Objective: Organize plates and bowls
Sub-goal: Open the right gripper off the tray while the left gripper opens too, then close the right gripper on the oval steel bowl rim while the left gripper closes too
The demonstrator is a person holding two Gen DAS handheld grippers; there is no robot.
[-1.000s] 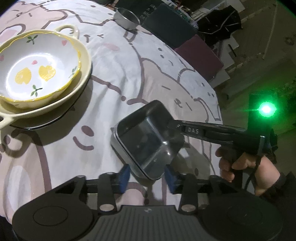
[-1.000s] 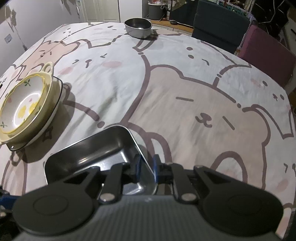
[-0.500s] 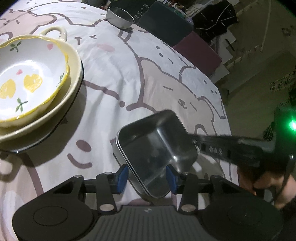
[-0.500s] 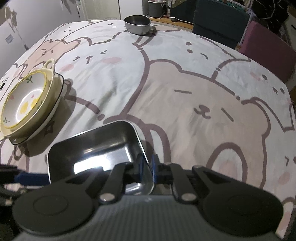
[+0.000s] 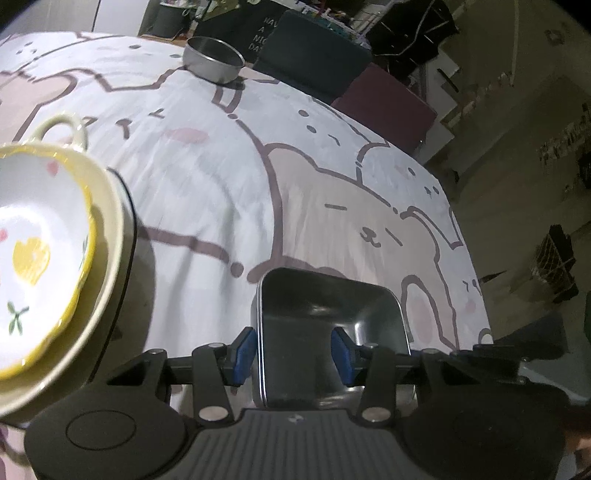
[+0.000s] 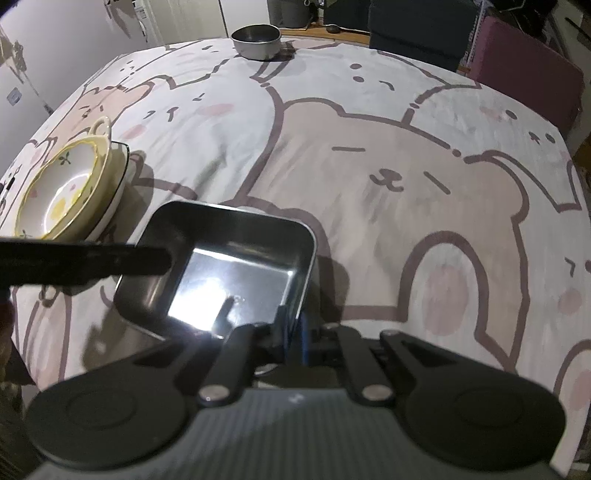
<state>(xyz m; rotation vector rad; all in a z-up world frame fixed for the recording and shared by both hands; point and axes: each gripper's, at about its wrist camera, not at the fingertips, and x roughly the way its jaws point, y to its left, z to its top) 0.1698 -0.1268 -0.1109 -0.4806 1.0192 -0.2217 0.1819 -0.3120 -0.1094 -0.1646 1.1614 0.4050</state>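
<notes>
Steel tray [image 6: 236,273] faces upward, right claw [image 6: 293,328] clamped on its rim, left claw [image 5: 295,349] apart astride it

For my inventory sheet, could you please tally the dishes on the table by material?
Steel: 2, the square steel tray and the round steel bowl.
Ceramic: 2, the floral bowl nested in the cream handled dish.
Total: 4.

cloth [image 6: 369,155]: bear print, covers whole table | dark chair [image 6: 417,26]: past far edge | maroon chair [image 6: 528,62]: at far right corner, beside dark chair | white doors [image 6: 177,22]: beyond far left corner
</notes>
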